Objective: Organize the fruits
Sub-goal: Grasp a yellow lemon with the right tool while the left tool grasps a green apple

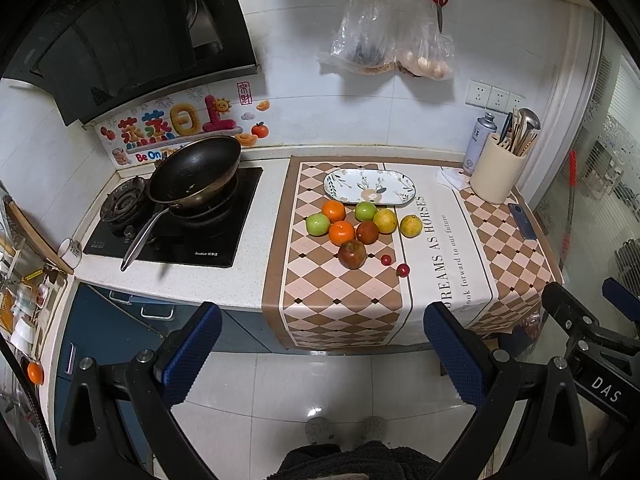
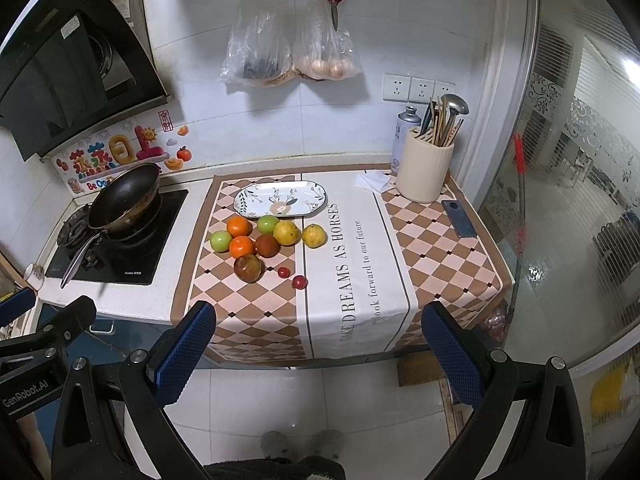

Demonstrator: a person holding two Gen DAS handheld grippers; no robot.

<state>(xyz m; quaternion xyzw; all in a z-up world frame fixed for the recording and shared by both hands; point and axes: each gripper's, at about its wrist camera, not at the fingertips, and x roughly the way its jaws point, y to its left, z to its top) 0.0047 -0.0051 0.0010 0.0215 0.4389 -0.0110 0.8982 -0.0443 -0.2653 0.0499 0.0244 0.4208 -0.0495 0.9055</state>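
**Fruit piled beside an empty plate**

Both the left gripper (image 1: 322, 354) and the right gripper (image 2: 320, 354) hang over the floor, fingers wide and empty. The fruits (image 1: 354, 230) cluster on the checked surface (image 1: 336, 292), just before the oval plate (image 1: 370, 186).

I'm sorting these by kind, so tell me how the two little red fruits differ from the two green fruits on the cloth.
The little red fruits are far smaller than the green fruits. The red pair lies apart at the near edge of the group; the green pair sits within the cluster, one right by the plate. All four are round, rest on the checked cloth, and none is on the plate.
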